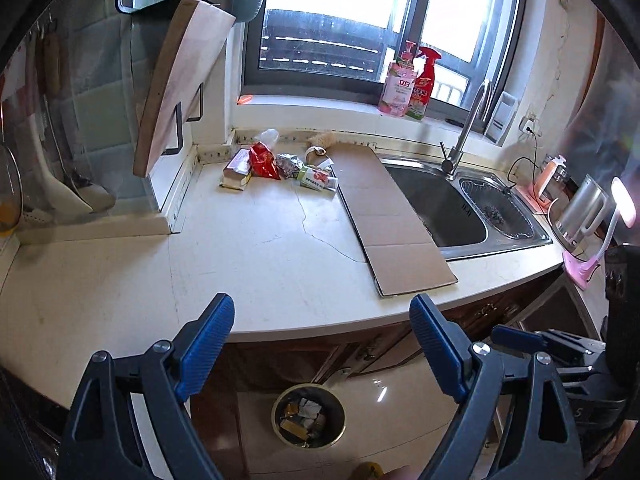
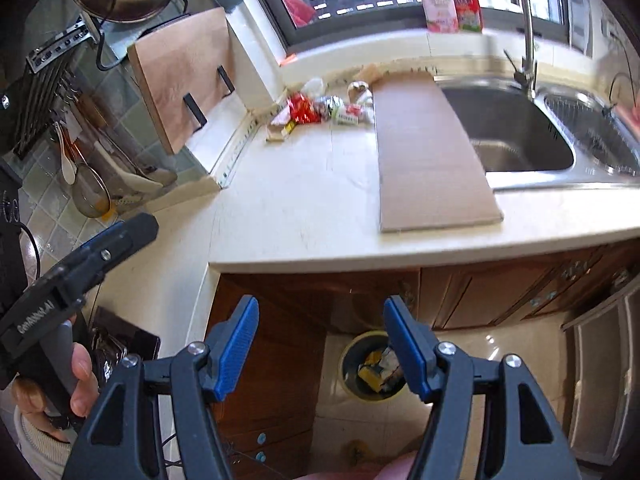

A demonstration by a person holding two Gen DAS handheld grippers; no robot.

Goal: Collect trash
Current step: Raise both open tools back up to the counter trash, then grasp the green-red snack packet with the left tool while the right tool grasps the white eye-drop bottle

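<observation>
Both grippers empty, fingers spread wide: left gripper [image 1: 322, 340], right gripper [image 2: 320, 340]. Trash pile [image 1: 280, 166] sits back on counter [image 1: 260, 248]. Bin [image 1: 308, 416] on floor below, part full.

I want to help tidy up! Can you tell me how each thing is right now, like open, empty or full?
left gripper: open, holding nothing.
right gripper: open, holding nothing.
trash pile: lying on the counter by the back wall.
trash bin: on the floor, no lid, some trash inside.
cardboard sheet: flat, partly over the sink.
sink: no water visible.
faucet: off.
cutting board: leaning in its rack.
</observation>
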